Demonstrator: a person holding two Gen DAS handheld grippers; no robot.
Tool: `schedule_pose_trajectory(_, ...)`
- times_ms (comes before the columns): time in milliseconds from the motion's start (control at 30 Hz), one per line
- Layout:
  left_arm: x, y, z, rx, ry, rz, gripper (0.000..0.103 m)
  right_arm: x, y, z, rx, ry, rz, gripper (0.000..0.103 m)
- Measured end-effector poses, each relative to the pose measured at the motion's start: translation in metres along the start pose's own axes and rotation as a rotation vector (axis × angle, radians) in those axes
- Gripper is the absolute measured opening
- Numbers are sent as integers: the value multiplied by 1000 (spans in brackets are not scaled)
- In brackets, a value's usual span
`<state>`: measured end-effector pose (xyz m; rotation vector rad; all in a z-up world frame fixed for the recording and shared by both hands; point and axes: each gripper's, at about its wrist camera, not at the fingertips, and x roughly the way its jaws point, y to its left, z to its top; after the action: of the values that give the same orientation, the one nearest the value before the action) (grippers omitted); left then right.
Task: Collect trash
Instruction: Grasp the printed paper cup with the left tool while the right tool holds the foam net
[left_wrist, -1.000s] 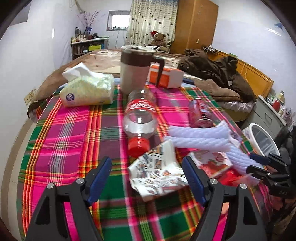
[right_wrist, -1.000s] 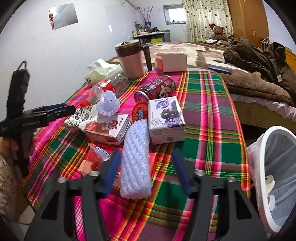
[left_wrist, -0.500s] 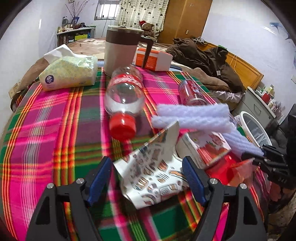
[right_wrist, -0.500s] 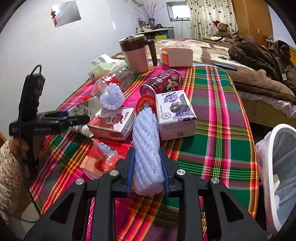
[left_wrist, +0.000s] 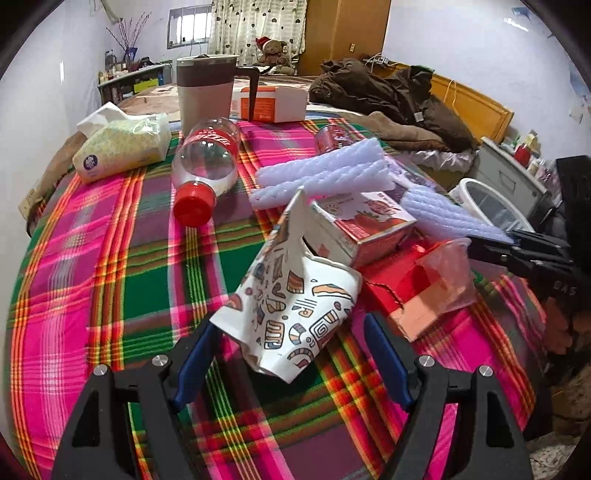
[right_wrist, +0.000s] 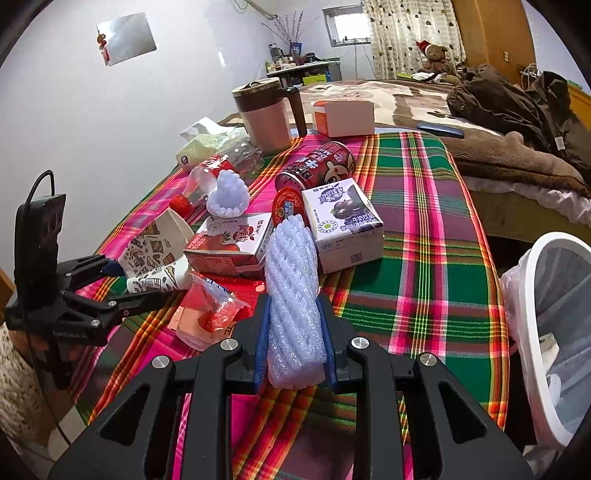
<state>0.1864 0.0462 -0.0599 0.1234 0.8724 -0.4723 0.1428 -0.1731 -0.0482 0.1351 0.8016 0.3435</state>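
Right gripper pinches the white foam net sleeve, just in front of the purple milk carton. Left gripper fingers spread around the crushed paper cup, left of that carton. Lift the sleeve straight, swing to the bin right of the carton; soft foam may slip

真果粒 on purple carton

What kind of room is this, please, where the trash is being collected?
Most likely a bedroom in a home. Behind the plaid-covered table there is a bed with a wooden headboard and a blanket, a teddy bear sits by the curtained window, and a wooden wardrobe stands in the corner.
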Motion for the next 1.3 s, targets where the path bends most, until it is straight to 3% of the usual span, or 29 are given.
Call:
schedule_pose_trajectory(167,4,-2,8,77,-19,153,80,-2,-1,-2,9,-3,3,25)
schedule_pose_trajectory(267,3,-8,10,146,-20,187,80,-3,-2,-2,11,-2,3,25)
schedule_pose_trajectory(400,0,-5,10,125,-36,144,79,-2,-4,-2,21,-5,2,25)
schedule_pose_trajectory(633,-3,-6,8,123,-36,137,63,0,-7,-3,31,-2,-1,25)
schedule_pose_trajectory(833,-3,-9,6,147,-32,122,65,0,-7,-5,32,-3,3,25)
schedule_pose_trajectory(900,1,-12,6,162,-19,172,75,-1,-7,-5,33,-3,1,25)
schedule_pose_trajectory(1133,14,-22,8,247,-4,274,75,0,-12,-5,44,-2,-3,25)
schedule_pose_trajectory(1167,14,-22,10,239,-3,266,75,0,-11,-5,44,-2,-4,25)
schedule_pose_trajectory(1300,10,-12,18,116,-17,115,73,1,-11,-4,45,-2,-2,25)
